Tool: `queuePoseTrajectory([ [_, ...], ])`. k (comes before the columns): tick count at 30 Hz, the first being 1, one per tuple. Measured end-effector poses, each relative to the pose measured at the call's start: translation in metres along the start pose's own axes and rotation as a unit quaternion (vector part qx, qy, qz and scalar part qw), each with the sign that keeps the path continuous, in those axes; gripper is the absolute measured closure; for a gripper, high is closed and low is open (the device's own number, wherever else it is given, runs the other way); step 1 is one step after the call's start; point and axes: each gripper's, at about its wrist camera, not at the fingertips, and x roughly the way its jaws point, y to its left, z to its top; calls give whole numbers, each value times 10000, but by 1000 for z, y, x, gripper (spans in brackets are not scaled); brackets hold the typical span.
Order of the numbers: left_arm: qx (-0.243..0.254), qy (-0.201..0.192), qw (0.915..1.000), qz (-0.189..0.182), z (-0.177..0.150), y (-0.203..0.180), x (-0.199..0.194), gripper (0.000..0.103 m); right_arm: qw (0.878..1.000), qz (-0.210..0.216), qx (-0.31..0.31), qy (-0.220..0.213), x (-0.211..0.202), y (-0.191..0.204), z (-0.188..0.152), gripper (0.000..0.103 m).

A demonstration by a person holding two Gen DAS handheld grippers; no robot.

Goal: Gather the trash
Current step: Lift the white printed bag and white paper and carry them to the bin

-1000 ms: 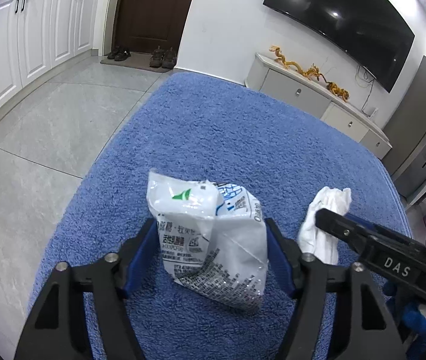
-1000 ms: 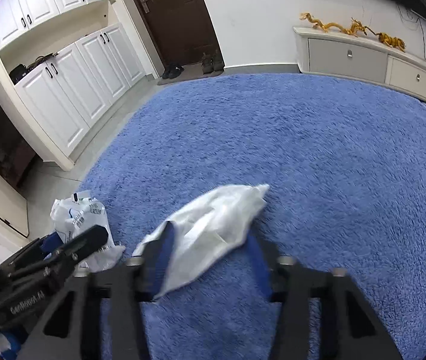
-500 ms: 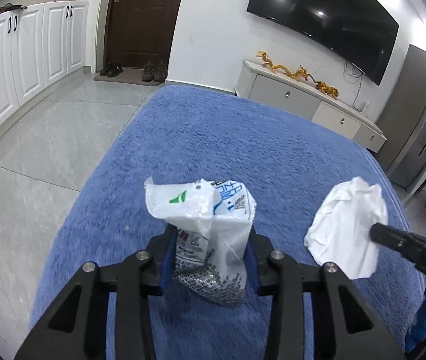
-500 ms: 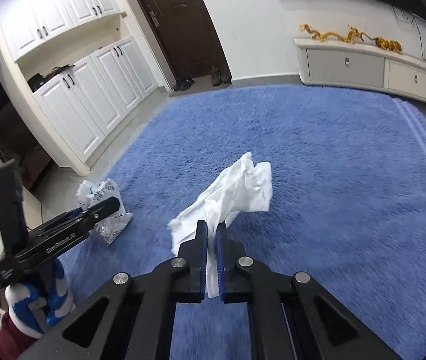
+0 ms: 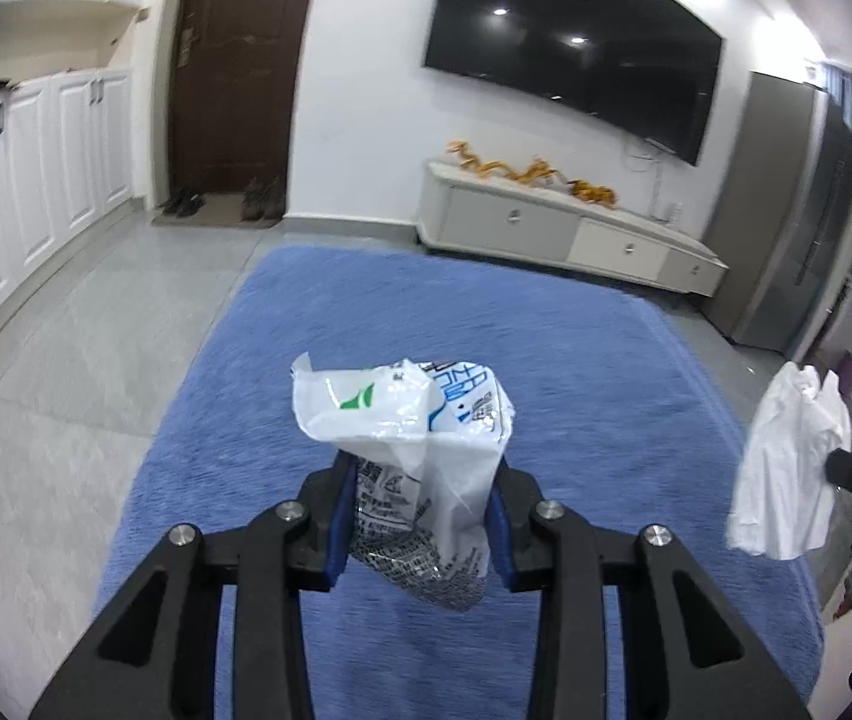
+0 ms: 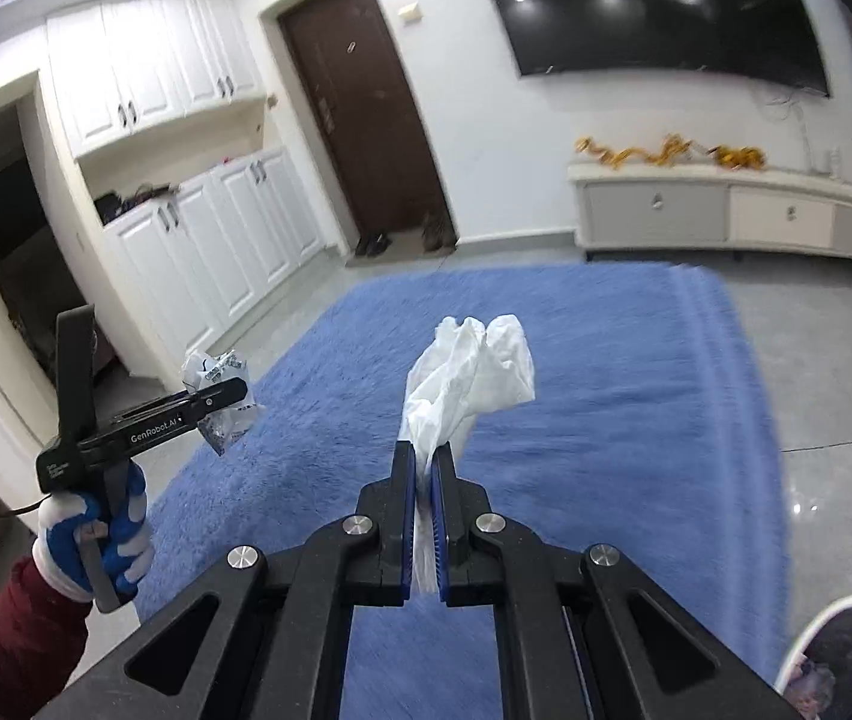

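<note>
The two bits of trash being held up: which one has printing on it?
The crinkled plastic wrapper in the left gripper, with green and blue print. The tissue in the right gripper is plain white.

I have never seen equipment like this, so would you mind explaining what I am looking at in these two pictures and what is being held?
There is no robot here: a person carries a hand-held two-finger gripper in each hand, and each gripper has a wide-angle camera looking along its fingers. One picture comes from the left gripper, which is clamped on a crumpled printed plastic wrapper. The other comes from the right gripper, shut on a white tissue. Each camera also catches the other gripper at its edge; the person's gloved left hand shows in the right view. Both pieces of trash are lifted above a blue rug on a tiled floor, in a room with a television and a low cabinet.
</note>
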Motion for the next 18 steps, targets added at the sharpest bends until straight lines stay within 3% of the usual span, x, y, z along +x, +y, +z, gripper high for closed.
queuePoseTrajectory([
  [8,779,73,9937,-806,2,-108,-10,69,9939,-768,406,-680,-114,-57,-31,97],
  [12,1285,190,9833,-1273,-4,-179,-7,69,9858,-1234,741,-864,-158,-96,-56,97],
  [18,2002,571,9591,-1918,-24,-288,9,69,9697,-1818,1257,-1040,-205,-147,-99,97],
])
